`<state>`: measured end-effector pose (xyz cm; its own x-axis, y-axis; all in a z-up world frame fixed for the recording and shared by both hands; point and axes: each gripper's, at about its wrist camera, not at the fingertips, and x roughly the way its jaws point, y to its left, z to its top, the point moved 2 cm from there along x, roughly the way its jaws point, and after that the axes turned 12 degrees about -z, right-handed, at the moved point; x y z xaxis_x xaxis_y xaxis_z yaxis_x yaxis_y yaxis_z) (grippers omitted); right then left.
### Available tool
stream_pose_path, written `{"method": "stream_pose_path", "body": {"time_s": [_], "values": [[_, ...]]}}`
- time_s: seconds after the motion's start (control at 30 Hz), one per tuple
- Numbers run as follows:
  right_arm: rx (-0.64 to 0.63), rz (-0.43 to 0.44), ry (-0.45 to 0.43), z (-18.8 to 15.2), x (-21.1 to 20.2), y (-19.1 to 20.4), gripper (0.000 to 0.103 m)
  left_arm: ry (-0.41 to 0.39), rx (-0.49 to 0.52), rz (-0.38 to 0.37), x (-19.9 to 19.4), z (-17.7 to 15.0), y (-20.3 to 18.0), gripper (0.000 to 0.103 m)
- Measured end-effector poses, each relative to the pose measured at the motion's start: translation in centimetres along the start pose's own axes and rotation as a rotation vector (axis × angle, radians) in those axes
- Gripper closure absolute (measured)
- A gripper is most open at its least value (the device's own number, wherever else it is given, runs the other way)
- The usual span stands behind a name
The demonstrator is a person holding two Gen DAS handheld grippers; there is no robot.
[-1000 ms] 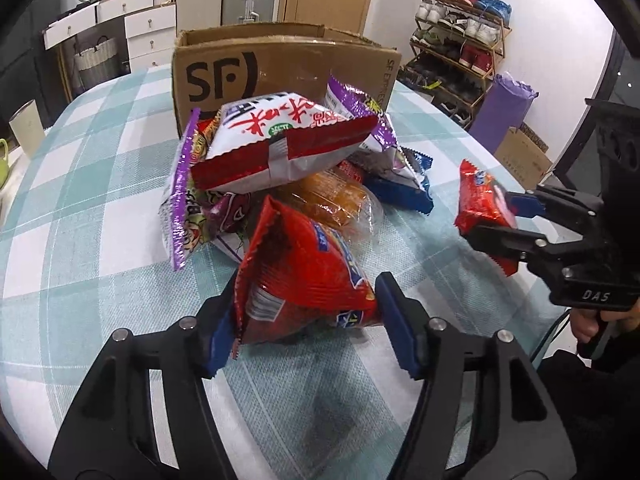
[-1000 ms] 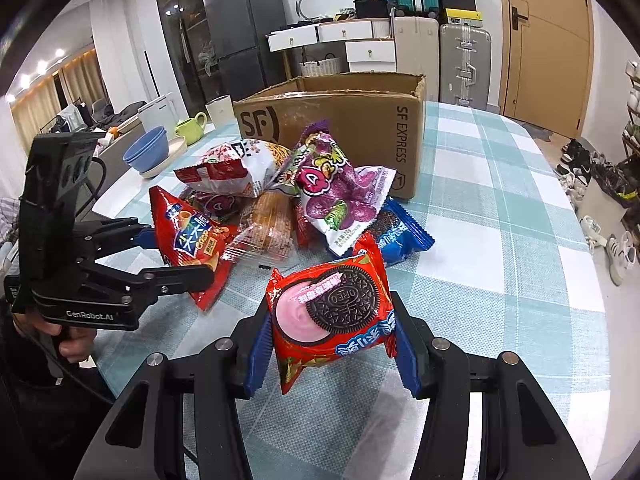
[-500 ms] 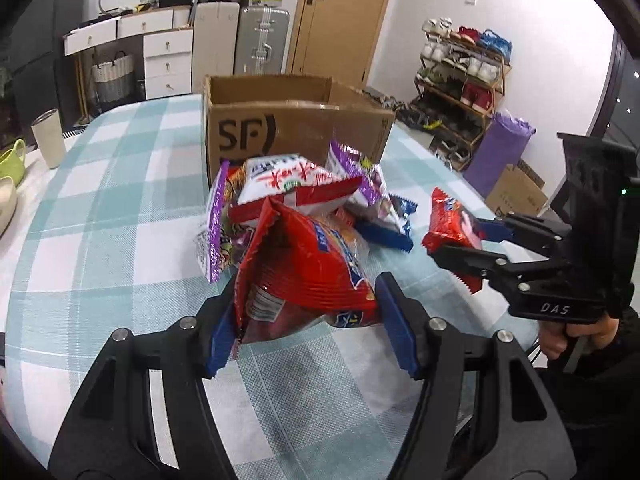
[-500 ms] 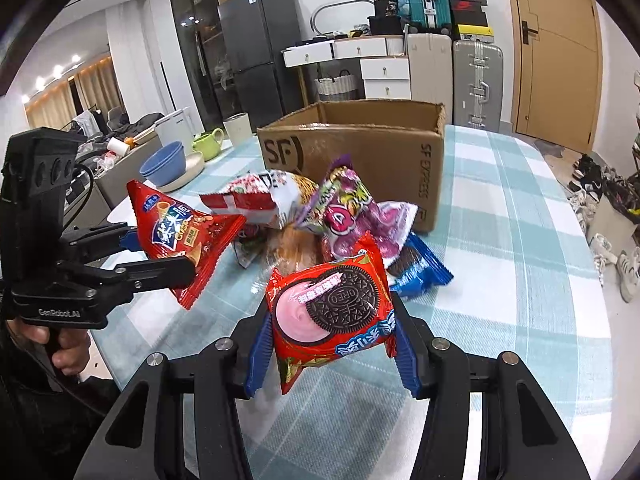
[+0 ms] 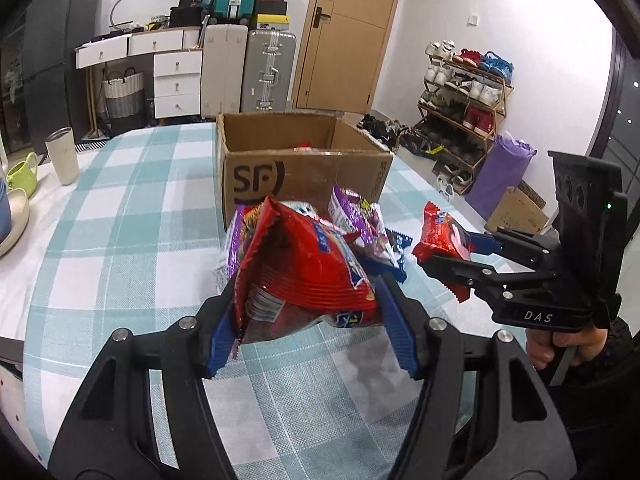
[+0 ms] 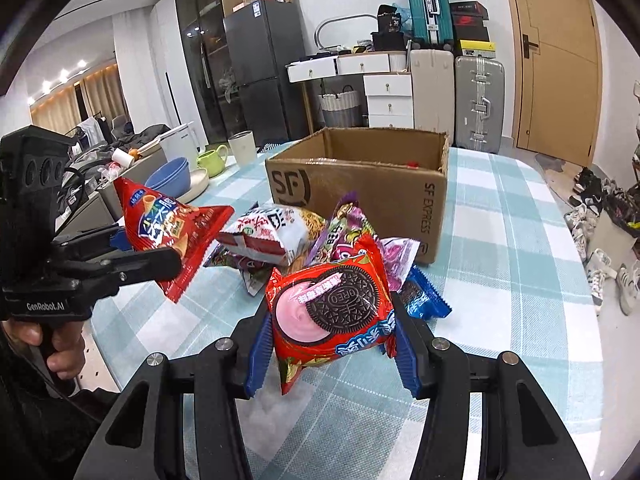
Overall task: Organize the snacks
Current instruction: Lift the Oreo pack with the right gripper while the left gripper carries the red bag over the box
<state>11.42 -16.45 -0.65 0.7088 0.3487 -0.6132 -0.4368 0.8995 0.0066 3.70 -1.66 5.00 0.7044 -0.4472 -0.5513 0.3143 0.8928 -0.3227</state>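
Note:
My left gripper (image 5: 308, 320) is shut on a red chip bag (image 5: 304, 272) and holds it above the table; it also shows in the right wrist view (image 6: 168, 232). My right gripper (image 6: 328, 340) is shut on a red Oreo pack (image 6: 332, 312), also lifted; the pack shows in the left wrist view (image 5: 440, 236). An open SF cardboard box (image 6: 360, 192) stands behind a pile of snacks (image 6: 280, 236) with a white noodle bag, purple bags and a blue Oreo pack (image 6: 424, 300).
The checked tablecloth (image 5: 120, 208) covers a round table. A cream tumbler (image 5: 62, 154), green mug (image 6: 212, 160) and blue bowls (image 6: 168, 176) stand at the far left. Something red lies inside the box (image 5: 304, 145). Suitcases, drawers and a shoe rack stand beyond.
Both grippers have risen and pulled back from the pile with their packs held. The box's inside has come into view.

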Motion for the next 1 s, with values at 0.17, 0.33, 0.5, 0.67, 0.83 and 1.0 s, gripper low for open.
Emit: {"method": "stream_pose_path", "body": {"time_s": [0.17, 0.33, 0.5, 0.67, 0.83, 1.0], "values": [[0.002, -0.009, -0.021, 0.8, -0.5, -0.3, 0.050, -0.018, 0.002, 0.017, -0.4, 0.9, 0.1, 0.041], [0.015, -0.012, -0.047, 2.0, -0.9, -0.7, 0.050, -0.036, -0.001, 0.035, -0.5, 2.1, 0.6, 0.041], [0.017, -0.015, -0.060, 3.3, -0.7, -0.4, 0.050, -0.051, -0.001, 0.045, 0.0, 3.5, 1.4, 0.041], [0.019, -0.026, -0.077, 4.9, -0.5, -0.6, 0.050, -0.068, 0.001, 0.051, 0.6, 5.1, 2.0, 0.041], [0.029, -0.041, -0.086, 6.2, 0.0, -1.0, 0.050, -0.079, 0.009, 0.051, 1.8, 7.2, 2.7, 0.041], [0.038, -0.053, -0.086, 7.1, 1.0, -1.4, 0.050, -0.080, 0.016, 0.054, 3.0, 9.0, 3.2, 0.041]]}}
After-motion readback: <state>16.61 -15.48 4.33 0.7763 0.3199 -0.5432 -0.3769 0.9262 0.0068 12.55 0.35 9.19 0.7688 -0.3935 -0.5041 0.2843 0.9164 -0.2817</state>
